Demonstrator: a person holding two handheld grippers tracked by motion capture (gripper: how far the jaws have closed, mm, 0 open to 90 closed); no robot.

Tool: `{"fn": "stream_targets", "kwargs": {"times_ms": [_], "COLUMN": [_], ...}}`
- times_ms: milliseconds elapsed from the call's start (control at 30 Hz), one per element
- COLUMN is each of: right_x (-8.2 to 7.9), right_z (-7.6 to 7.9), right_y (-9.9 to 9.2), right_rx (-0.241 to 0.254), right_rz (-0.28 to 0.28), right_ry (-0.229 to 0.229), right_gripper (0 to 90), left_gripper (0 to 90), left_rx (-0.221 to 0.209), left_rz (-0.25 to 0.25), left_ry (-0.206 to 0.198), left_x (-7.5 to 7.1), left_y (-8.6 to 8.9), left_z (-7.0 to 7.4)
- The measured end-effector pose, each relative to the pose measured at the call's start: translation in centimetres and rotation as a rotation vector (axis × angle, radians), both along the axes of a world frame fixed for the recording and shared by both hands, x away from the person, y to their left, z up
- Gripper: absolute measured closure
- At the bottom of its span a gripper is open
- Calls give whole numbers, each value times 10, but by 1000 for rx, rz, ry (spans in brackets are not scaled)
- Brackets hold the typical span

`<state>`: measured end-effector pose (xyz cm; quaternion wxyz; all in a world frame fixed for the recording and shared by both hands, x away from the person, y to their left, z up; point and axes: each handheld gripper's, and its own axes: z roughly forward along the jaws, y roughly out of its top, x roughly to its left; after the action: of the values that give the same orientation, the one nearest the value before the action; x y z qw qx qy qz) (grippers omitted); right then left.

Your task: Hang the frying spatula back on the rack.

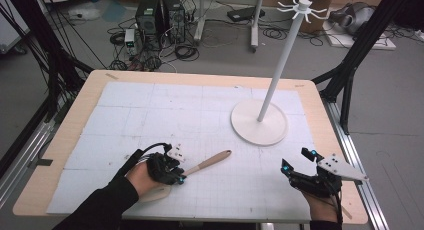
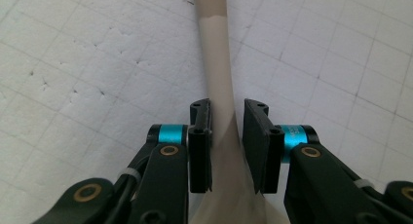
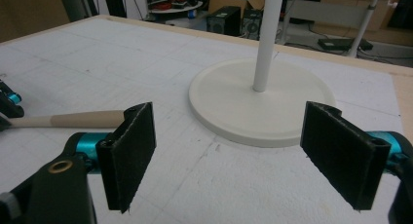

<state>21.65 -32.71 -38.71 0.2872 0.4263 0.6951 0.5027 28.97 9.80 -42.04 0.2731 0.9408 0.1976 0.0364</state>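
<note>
Wooden spatula [image 1: 202, 164] lies on the counter [image 1: 75, 135], its handle between my left gripper [image 2: 227, 141] jaws, narrowed, pads right beside it, contact unclear. My right gripper [image 3: 234, 153] jaws stand wide apart, holding nothing.

Beige spoon [image 1: 207, 163] with darker tan handle end; white gridded mat [image 1: 200, 115]; cream stand [image 1: 259, 122]; black fingers [image 2: 200, 146], turquoise bands.

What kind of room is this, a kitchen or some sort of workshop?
Probably a lab or workshop: computer towers and loose cables on the floor, black frame struts, and a gridded white mat covering the table.
</note>
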Motion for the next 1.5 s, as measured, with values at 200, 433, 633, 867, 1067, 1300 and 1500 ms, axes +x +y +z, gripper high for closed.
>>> {"fn": "stream_targets", "kwargs": {"times_ms": [200,433,633,867,1067,1300,1500], "right_x": [0,0,0,-1,-1,-1,2], "right_z": [0,0,0,0,0,-1,-1], "right_y": [0,1,0,-1,-1,1,10], "right_rx": [-3,3,2,4,5,12,61], "right_rz": [4,6,5,4,5,11,38], "right_ry": [-2,7,4,1,2,10,29], "right_gripper": [193,194,194,195,195,195,194], "left_gripper": [745,763,772,774,774,774,773], "left_rx": [8,1,-2,-40,-78,-176,-262], "left_rz": [17,19,22,54,73,121,150], "left_ry": [-14,-8,-14,-5,-11,-46,-108], "left_x": [-1,-1,-2,-2,-3,-4,-8], "left_y": [-2,-1,-1,2,8,17,22], "left_z": [0,0,-1,-2,-1,8,16]}}
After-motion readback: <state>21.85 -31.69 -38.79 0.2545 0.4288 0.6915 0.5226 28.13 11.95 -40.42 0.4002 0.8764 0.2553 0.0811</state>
